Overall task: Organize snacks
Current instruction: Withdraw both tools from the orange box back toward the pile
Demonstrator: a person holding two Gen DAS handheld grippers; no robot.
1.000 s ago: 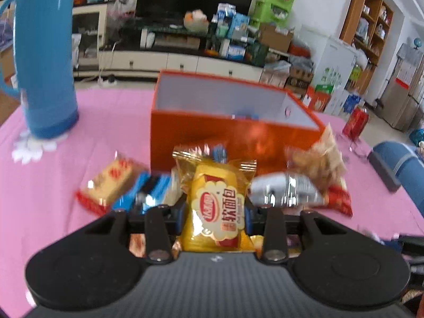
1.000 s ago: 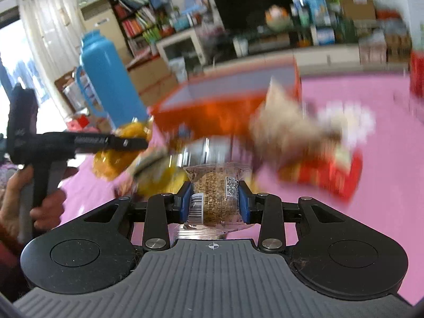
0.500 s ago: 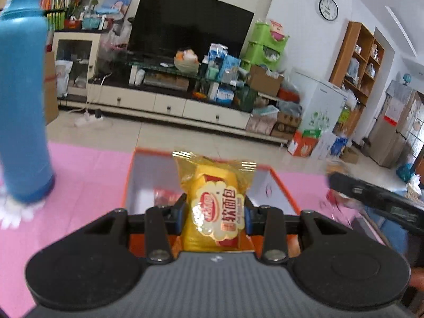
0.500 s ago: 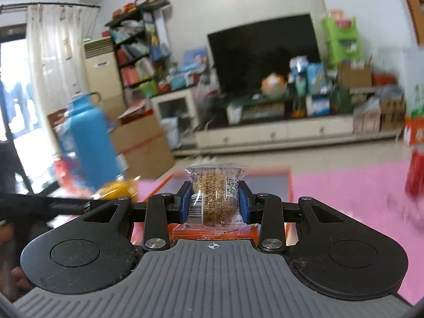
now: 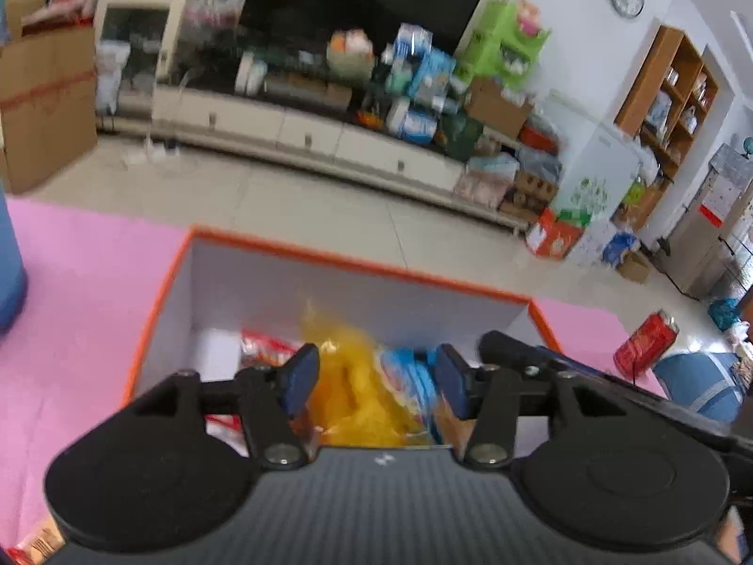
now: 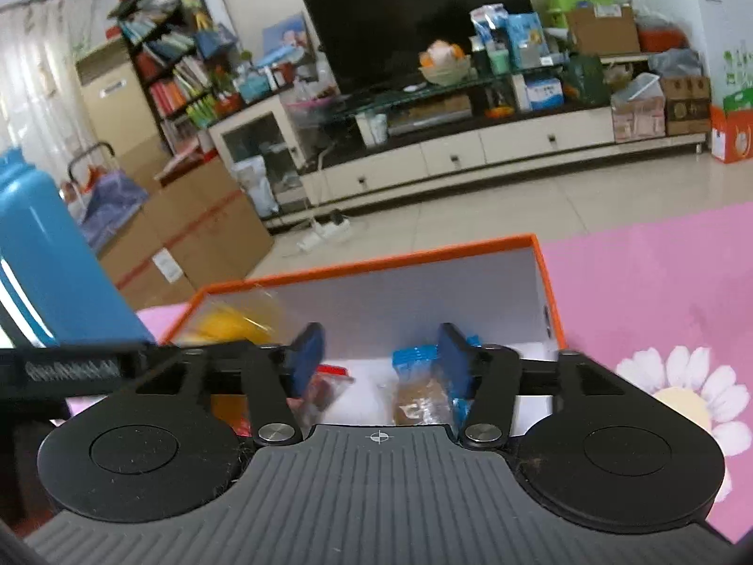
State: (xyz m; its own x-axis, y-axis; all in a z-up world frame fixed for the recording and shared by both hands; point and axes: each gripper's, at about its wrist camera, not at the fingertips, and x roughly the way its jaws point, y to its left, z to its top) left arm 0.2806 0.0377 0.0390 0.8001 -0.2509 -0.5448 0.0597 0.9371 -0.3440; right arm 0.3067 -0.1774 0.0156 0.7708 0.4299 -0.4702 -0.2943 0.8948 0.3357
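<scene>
Both tools hang over the orange box (image 5: 329, 259). Left tool (image 5: 372, 379) is opening; I see the yellow snack pack (image 5: 353, 400) loose between its pads, inside the box. Right tool (image 6: 379, 360) is opening too, the brown biscuit pack (image 6: 416, 405) lying below at five o'clock. Pink desk (image 6: 659, 273) surrounds the box.

No legible text anywhere.

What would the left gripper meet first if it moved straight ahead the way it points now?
Probably the yellow snack packet, loose between the opening jaws of the left gripper and blurred inside the orange box. Beyond it are the other snacks, though depth is unclear.
</scene>
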